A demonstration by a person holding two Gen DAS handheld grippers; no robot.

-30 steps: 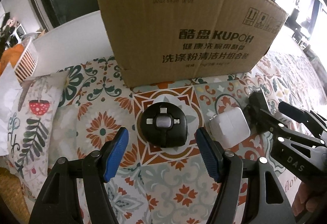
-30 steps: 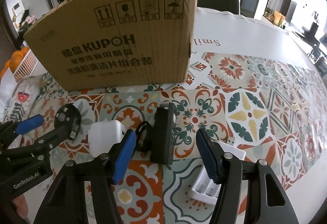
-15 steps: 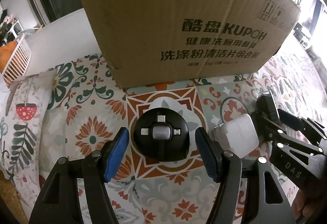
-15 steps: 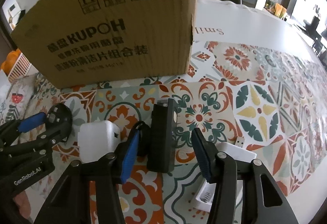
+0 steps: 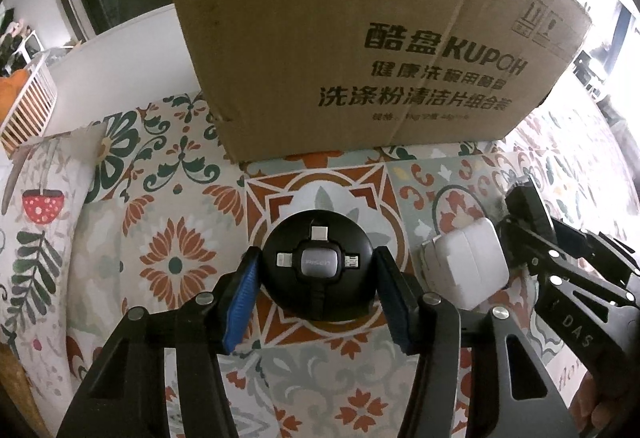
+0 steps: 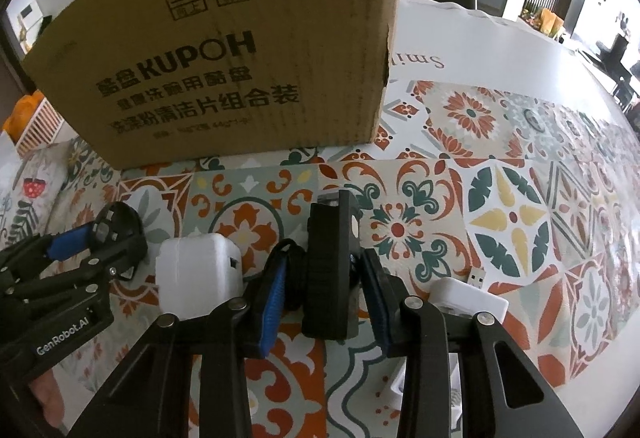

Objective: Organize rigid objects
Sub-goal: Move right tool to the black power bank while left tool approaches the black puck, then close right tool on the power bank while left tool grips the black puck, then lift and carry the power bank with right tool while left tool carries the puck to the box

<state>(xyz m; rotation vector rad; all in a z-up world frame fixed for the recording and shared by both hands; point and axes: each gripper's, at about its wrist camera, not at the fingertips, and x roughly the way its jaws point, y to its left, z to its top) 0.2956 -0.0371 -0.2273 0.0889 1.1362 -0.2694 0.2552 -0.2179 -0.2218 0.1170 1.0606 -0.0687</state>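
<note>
left tool [image 5: 316, 278] — pads touching round black charger [image 5: 318, 270] | cardboard box [image 5: 360, 38] behind

On the tabletop [image 5: 168, 198] the cardboard box [image 5: 360, 38] stands at the back. In front of it, left to right, lie a round cable hub [image 5: 318, 270], a charger block [image 5: 468, 266] just beside it, a slab-shaped device [image 6: 330, 262] standing on edge, and a battery charger [image 6: 472, 298] — the hub sits between the left claw [image 5: 316, 302] fingers, the slab between the right claw [image 6: 324, 306] fingers
</note>
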